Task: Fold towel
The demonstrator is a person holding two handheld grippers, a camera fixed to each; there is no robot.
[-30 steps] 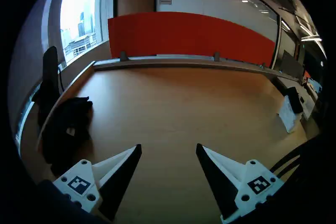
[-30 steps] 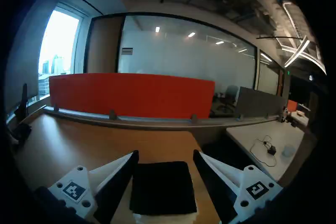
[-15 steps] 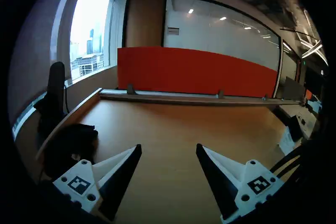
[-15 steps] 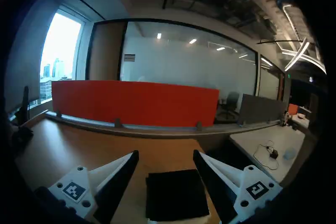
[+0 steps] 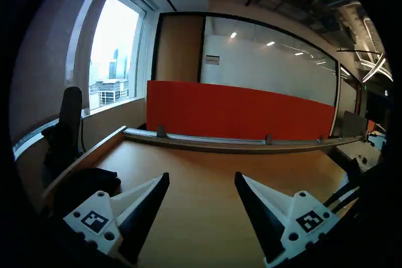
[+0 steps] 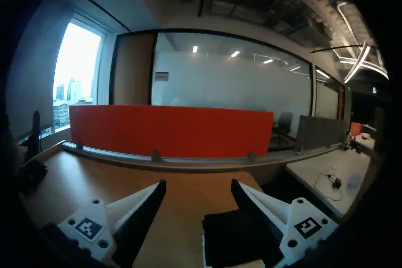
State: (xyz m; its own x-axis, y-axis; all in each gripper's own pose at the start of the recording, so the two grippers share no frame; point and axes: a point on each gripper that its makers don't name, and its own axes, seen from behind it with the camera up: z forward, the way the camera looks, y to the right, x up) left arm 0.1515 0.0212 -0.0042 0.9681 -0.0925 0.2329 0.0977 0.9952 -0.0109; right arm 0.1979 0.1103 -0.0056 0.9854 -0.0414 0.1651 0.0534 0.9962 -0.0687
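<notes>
Left claw (image 5: pixel 201 174) wide open, holds nothing. Bare wood desk (image 5: pixel 201 217) between its fingers. Dark bundle (image 5: pixel 85 185) on desk at its window side, partly hidden by one finger. Right claw (image 6: pixel 198 181) wide open too, empty. Black folded towel (image 6: pixel 233 238) flat on desk below it, right finger covers part. Red wall (image 6: pixel 171 129) far ahead.

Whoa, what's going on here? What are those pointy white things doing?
A person is holding two grippers above a wooden desk. The left gripper and the right gripper both have their jaws open and hold nothing. A dark towel, which looks folded flat, lies on the desk just below the right gripper, partly behind one finger. A dark bundle sits at the desk's edge near the window.
</notes>
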